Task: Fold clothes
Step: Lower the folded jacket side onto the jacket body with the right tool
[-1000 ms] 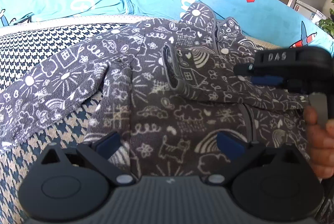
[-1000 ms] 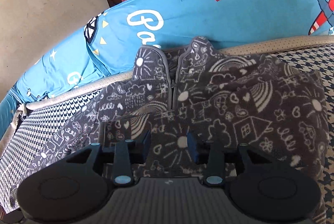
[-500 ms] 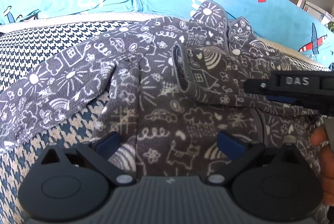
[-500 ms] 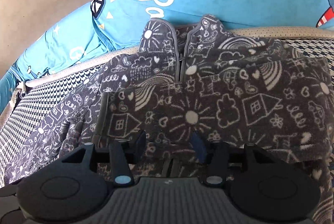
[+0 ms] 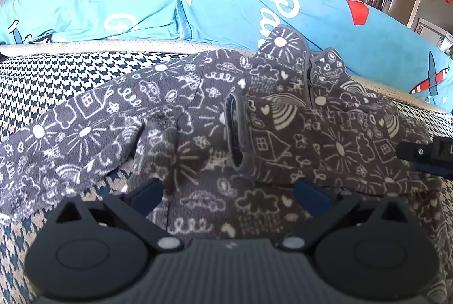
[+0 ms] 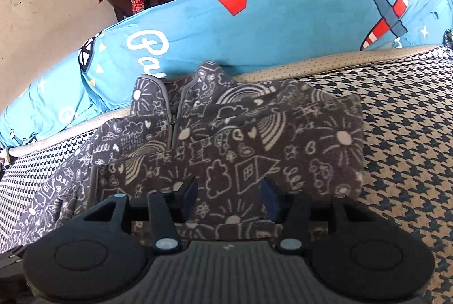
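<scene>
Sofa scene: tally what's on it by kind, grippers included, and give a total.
Grey doodle-print zip jacket: 1
Blue printed cushions: 2
Hand-held grippers, left and right: 2
Total: 5

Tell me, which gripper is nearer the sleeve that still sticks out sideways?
Left. The left gripper hovers open beside the unfolded sleeve. The right gripper, also open, sits over the folded sleeve on the jacket's far side.

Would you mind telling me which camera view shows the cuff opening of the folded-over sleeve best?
The left wrist view: the cuff faces that camera, so its rim and dark hollow show. In the right wrist view the same cuff appears only edge-on, at the left end of the sleeve lying across the jacket.
</scene>
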A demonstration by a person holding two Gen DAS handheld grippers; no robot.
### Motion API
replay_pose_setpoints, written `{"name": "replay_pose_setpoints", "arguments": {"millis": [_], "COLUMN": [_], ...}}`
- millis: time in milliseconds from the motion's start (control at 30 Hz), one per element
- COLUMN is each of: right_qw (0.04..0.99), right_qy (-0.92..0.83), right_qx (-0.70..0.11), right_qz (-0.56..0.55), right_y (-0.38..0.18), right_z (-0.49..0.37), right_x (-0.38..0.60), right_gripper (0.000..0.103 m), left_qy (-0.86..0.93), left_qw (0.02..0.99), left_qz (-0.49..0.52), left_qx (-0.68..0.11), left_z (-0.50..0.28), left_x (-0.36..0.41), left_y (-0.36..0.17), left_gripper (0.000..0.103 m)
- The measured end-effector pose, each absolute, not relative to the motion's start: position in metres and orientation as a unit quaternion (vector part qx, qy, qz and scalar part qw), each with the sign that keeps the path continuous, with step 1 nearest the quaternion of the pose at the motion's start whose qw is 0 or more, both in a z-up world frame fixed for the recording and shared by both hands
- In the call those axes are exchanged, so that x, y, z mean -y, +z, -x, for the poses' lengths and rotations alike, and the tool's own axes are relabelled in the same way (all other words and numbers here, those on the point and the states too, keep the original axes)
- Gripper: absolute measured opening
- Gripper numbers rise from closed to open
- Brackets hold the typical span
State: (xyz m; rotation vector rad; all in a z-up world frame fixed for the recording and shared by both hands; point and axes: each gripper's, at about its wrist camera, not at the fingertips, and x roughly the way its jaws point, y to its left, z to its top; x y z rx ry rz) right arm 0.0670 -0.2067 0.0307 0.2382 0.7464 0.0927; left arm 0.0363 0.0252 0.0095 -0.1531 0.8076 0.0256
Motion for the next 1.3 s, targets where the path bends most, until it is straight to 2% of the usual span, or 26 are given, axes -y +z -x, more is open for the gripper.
{"name": "replay_pose_setpoints", "arguments": {"millis": [300, 467, 667, 1100, 1300], "right_qw": [0.91, 0.906, 0.91, 0.916, 0.907], "right_qy": [0.009, 0.003, 0.014, 0.043, 0.056], "right_qx": [-0.393, -0.407, -0.408, -0.391, -0.412], "right_qz": [-0.134, -0.112, -0.074, -0.08, -0.074], "right_y": [0.019, 0.011, 0.011, 0.018, 0.012], "right_z": [-0.068, -0.07, -0.07, -0.061, -0.063], "right_x": [0.225, 0.22, 0.209, 0.194, 0.182], "right_gripper": [0.05, 0.05, 0.06, 0.067, 0.07], "left_qy": [0.044, 0.048, 0.05, 0.058, 0.079], "left_qw": [0.911, 0.909, 0.908, 0.913, 0.908], "left_qz": [0.075, 0.033, 0.002, 0.023, 0.033], "left_qx": [-0.404, -0.412, -0.416, -0.404, -0.411], "left_z": [-0.054, -0.056, -0.055, -0.038, -0.035], "left_x": [-0.031, -0.021, -0.014, -0.028, -0.045], "left_y": [-0.004, -0.012, -0.015, 0.004, 0.005], "left_gripper": [0.103, 0.103, 0.103, 0.103, 0.103]}}
